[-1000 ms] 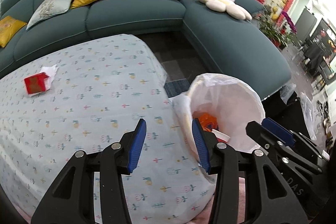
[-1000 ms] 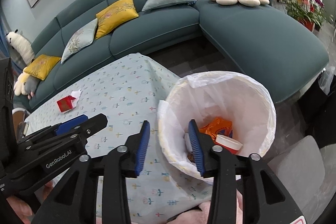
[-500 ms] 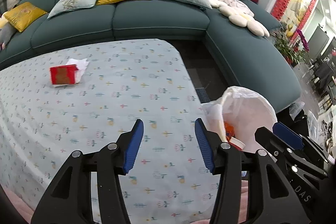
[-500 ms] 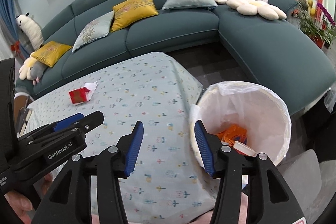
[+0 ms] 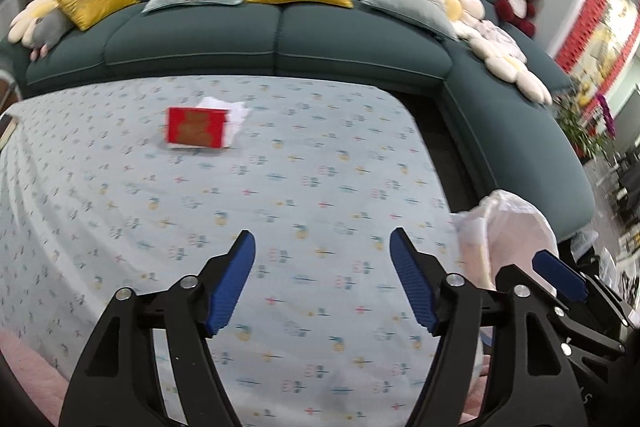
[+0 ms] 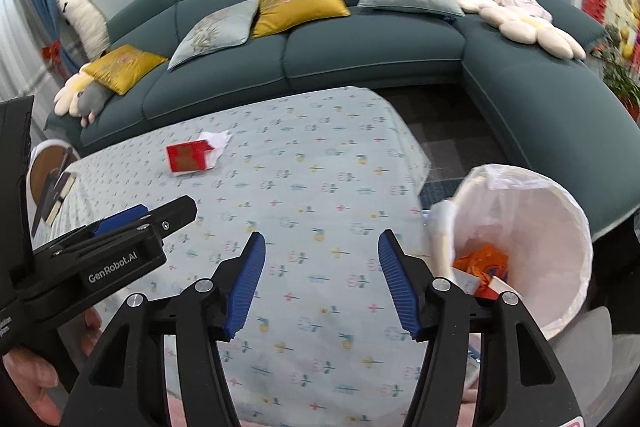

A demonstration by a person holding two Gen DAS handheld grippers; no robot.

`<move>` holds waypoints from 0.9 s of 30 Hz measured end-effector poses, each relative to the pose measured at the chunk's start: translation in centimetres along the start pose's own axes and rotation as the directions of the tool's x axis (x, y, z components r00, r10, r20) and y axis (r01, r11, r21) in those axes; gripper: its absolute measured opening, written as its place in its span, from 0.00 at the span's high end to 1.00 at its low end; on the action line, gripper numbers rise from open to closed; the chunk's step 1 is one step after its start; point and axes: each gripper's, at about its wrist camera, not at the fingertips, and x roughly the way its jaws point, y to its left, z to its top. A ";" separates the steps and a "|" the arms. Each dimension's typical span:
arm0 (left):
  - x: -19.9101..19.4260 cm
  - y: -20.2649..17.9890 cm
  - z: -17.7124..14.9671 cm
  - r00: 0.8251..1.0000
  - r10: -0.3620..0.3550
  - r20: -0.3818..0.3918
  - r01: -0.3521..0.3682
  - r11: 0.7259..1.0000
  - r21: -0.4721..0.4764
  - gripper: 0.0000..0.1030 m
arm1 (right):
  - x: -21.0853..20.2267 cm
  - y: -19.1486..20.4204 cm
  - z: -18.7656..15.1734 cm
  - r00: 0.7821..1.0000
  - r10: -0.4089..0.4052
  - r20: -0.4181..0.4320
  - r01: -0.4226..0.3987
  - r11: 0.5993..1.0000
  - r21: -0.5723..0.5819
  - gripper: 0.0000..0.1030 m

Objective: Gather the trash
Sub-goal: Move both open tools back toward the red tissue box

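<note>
Both my left jaws (image 5: 322, 259) and right jaws (image 6: 320, 261) stand apart, empty, having just been opening. The red box (image 5: 197, 127) with its tissue (image 5: 236, 111) lies far ahead on the bench (image 5: 320, 187); the bin (image 6: 532, 247) is right. Next: reach forward, straddle the box.

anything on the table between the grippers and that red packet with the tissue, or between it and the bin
Nothing visible. Only bare patterned tablecloth lies between the open left gripper, the open right gripper and the red packet with its tissue. The route to the lined bin looks clear too.
</note>
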 end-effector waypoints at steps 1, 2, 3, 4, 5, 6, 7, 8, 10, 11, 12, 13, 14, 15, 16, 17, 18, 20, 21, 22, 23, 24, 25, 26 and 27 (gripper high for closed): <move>0.0 0.6 0.1 1.000 0.006 0.002 -0.006 1.000 -0.009 0.34 | 0.3 0.4 0.1 1.000 0.003 -0.003 -0.003 1.000 -0.005 0.43; -0.1 1.3 0.2 1.000 0.016 0.004 -0.016 1.000 -0.017 0.34 | 0.6 1.0 0.1 1.000 0.007 -0.007 -0.007 1.000 -0.010 0.43; -0.1 2.0 0.3 1.000 0.022 0.004 -0.022 1.000 -0.023 0.33 | 0.9 1.7 0.2 1.000 0.013 -0.012 -0.013 1.000 -0.016 0.43; -0.1 2.8 0.4 1.000 0.030 0.004 -0.030 0.999 -0.033 0.32 | 1.2 2.1 0.2 1.000 0.018 -0.016 -0.018 1.000 -0.021 0.43; -0.1 3.2 0.4 0.999 0.035 0.005 -0.035 0.999 -0.038 0.31 | 1.4 2.5 0.3 1.000 0.021 -0.019 -0.022 0.999 -0.024 0.43; -0.1 3.9 0.5 0.999 0.043 0.007 -0.042 0.998 -0.046 0.30 | 1.8 3.2 0.4 0.999 0.026 -0.024 -0.027 0.999 -0.031 0.43; -0.1 4.5 0.6 0.999 0.049 0.009 -0.048 0.997 -0.052 0.30 | 2.0 3.6 0.4 0.999 0.029 -0.027 -0.030 0.999 -0.035 0.43; -0.1 5.1 0.7 0.998 0.054 0.009 -0.053 0.997 -0.060 0.29 | 2.4 4.1 0.5 0.999 0.032 -0.031 -0.033 0.999 -0.042 0.43; 0.0 6.2 0.8 0.998 0.065 0.008 -0.064 0.995 -0.074 0.28 | 2.9 5.0 0.6 0.999 0.037 -0.038 -0.039 0.998 -0.052 0.43; 0.1 6.7 0.9 0.998 0.070 0.008 -0.069 0.994 -0.079 0.27 | 3.2 5.5 0.7 0.998 0.039 -0.042 -0.042 0.997 -0.057 0.43; 0.2 7.2 1.0 0.997 0.077 0.008 -0.076 0.993 -0.087 0.24 | 3.6 6.0 0.8 0.998 0.042 -0.046 -0.044 0.997 -0.062 0.43; 0.3 7.8 1.1 0.996 0.085 0.009 -0.084 0.992 -0.096 0.22 | 3.9 6.4 0.8 0.998 0.044 -0.050 -0.047 0.997 -0.065 0.43; 0.4 8.3 1.2 0.996 0.090 0.011 -0.088 0.991 -0.104 0.21 | 4.2 6.7 0.9 0.997 0.047 -0.053 -0.050 0.996 -0.068 0.43; 0.5 8.7 1.3 0.996 0.091 0.011 -0.089 0.990 -0.108 0.20 | 4.6 7.2 1.0 0.997 0.048 -0.058 -0.052 0.996 -0.074 0.43; 0.8 9.3 1.4 0.995 0.098 0.011 -0.096 0.989 -0.115 0.18 | 5.0 7.5 1.1 0.997 0.048 -0.062 -0.053 0.996 -0.079 0.43; 1.0 9.7 1.6 0.995 0.104 0.011 -0.102 0.988 -0.118 0.15 | 5.4 7.8 1.2 0.997 0.048 -0.065 -0.054 0.995 -0.082 0.42; 1.1 10.0 1.8 0.994 0.112 0.013 -0.109 0.987 -0.121 0.14 | 5.9 8.2 1.4 0.996 0.050 -0.071 -0.056 0.995 -0.086 0.42; 1.8 11.0 2.3 0.993 0.117 0.011 -0.115 0.985 -0.126 0.14 | 6.8 8.7 1.6 0.996 0.051 -0.079 -0.058 0.994 -0.092 0.42; 2.2 11.4 2.5 0.993 0.118 0.007 -0.116 0.985 -0.129 0.14 | 7.4 9.0 1.7 0.995 0.050 -0.084 -0.058 0.994 -0.094 0.42; 2.6 11.7 2.7 0.993 0.117 0.005 -0.115 0.985 -0.131 0.14 | 7.8 9.1 1.9 0.995 0.050 -0.088 -0.058 0.994 -0.094 0.42; 3.1 12.2 3.0 0.993 0.116 0.002 -0.115 0.985 -0.132 0.14 | 8.4 9.3 2.1 0.994 0.050 -0.093 -0.058 0.994 -0.093 0.42; 3.6 12.5 3.4 0.993 0.115 -0.001 -0.114 0.985 -0.134 0.14 | 9.1 9.4 2.4 0.994 0.049 -0.099 -0.058 0.994 -0.092 0.42; 4.1 12.8 3.7 0.994 0.113 -0.004 -0.113 0.985 -0.134 0.14 | 9.7 9.6 2.6 0.994 0.048 -0.103 -0.057 0.994 -0.091 0.42; 5.0 13.2 4.2 0.994 0.110 -0.011 -0.110 0.985 -0.135 0.14 | 10.3 9.7 2.9 0.993 0.047 -0.107 -0.057 0.994 -0.090 0.42; 5.6 13.4 4.5 0.994 0.107 -0.015 -0.108 0.985 -0.135 0.14 | 10.9 9.9 3.1 0.993 0.047 -0.110 -0.057 0.994 -0.089 0.42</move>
